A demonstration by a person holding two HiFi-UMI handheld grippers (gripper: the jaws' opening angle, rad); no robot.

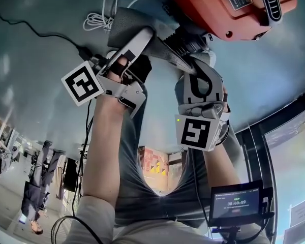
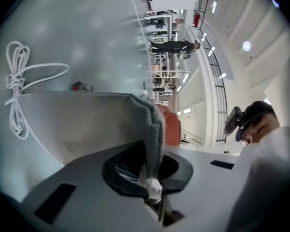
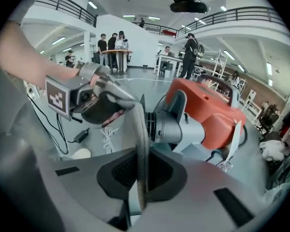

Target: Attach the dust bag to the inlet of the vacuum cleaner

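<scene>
Fingers on my left gripper (image 1: 145, 37) and my right gripper (image 1: 193, 65) are clenched on the grey dust bag (image 1: 124, 24). From the head view, both reach side by side toward the orange vacuum cleaner (image 1: 218, 4), with the bag bunched just short of it. Through the left gripper view, the jaws pinch a folded edge of cloth, and the rest spreads ahead over the table (image 2: 63, 33). Through the right gripper view, the jaws nip a thin edge of the bag, and the grey inlet (image 3: 171, 124) stands just behind, uncovered. I judge this is the lining-up step; next I must spread the opening and slide it squarely over the inlet.
</scene>
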